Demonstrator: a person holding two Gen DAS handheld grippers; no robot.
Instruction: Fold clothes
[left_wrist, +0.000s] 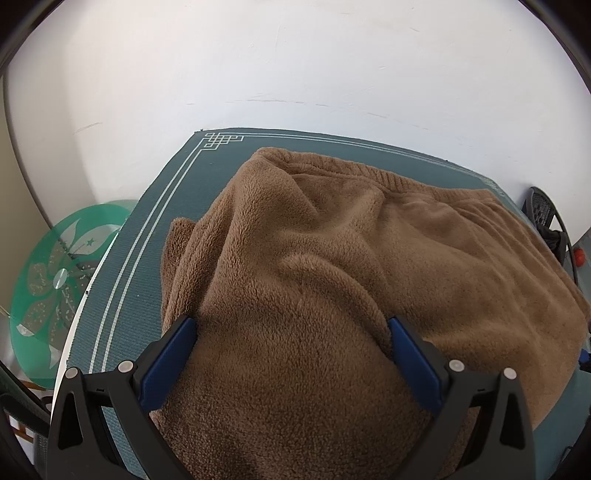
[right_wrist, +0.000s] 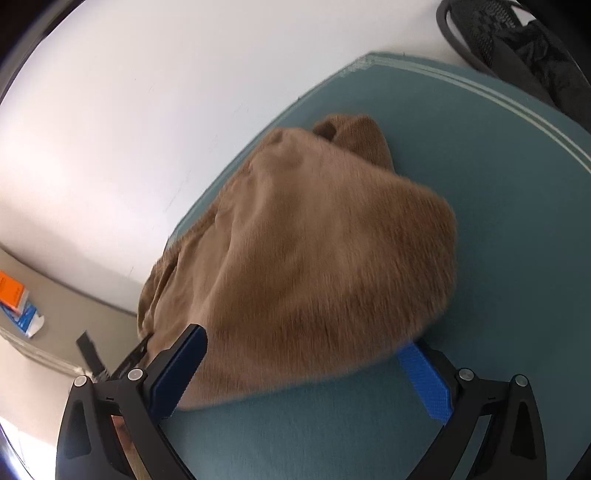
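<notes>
A brown fleece garment (left_wrist: 332, 258) lies bunched on a teal mat (left_wrist: 177, 192), its ribbed hem toward the far side. My left gripper (left_wrist: 291, 332) is open, its blue pads (left_wrist: 170, 365) spread wide over a fold of the garment. In the right wrist view the same garment (right_wrist: 314, 251) lies folded over on the mat (right_wrist: 480, 184), slightly blurred. My right gripper (right_wrist: 306, 350) is open, with the near edge of the fleece between its wide-apart pads (right_wrist: 181, 365).
A white wall stands behind the mat. A green glass round table (left_wrist: 62, 273) is left of the mat. A black mesh chair (right_wrist: 517, 40) stands at the right. An orange box (right_wrist: 11, 291) lies on a grey floor at the left.
</notes>
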